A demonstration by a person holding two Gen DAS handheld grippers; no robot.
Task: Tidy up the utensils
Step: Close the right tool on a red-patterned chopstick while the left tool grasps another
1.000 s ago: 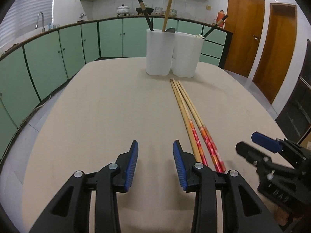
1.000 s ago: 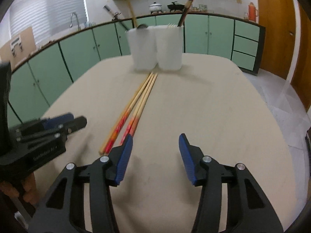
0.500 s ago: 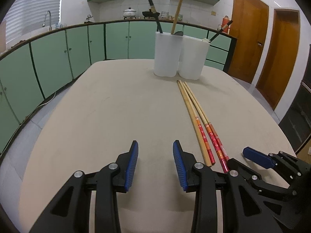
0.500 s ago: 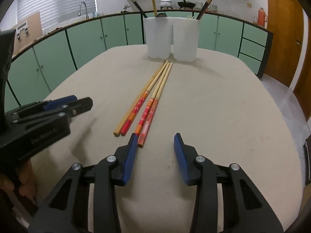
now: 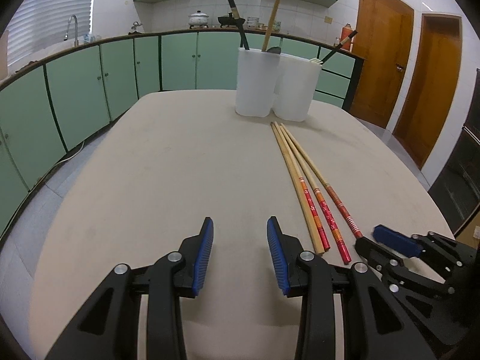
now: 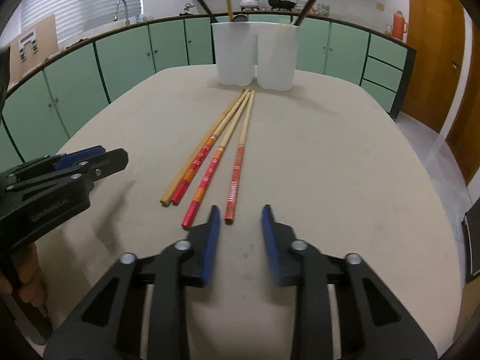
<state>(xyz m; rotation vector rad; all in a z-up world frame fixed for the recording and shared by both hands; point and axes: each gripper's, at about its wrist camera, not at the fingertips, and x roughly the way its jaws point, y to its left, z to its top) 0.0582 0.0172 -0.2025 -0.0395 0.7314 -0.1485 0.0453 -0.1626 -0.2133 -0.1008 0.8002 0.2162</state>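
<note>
Several long wooden chopsticks (image 6: 222,147) with red patterned ends lie side by side on the beige table (image 6: 330,156); they also show in the left wrist view (image 5: 303,174). Two white holders (image 6: 255,54) stand at the far end with utensils sticking out, also in the left wrist view (image 5: 276,84). My right gripper (image 6: 238,225) is open and empty, just short of the chopsticks' red ends. My left gripper (image 5: 240,240) is open and empty, to the left of the chopsticks.
Green cabinets (image 5: 90,84) and a counter with a sink tap (image 5: 73,27) run behind the table. Wooden doors (image 5: 405,69) stand on the right. The left gripper's body (image 6: 54,180) shows at the left of the right wrist view.
Both grippers have drawn back and lower toward the near end of the table. The right gripper now lines up behind the chopsticks' red ends. The chopsticks have not moved.
</note>
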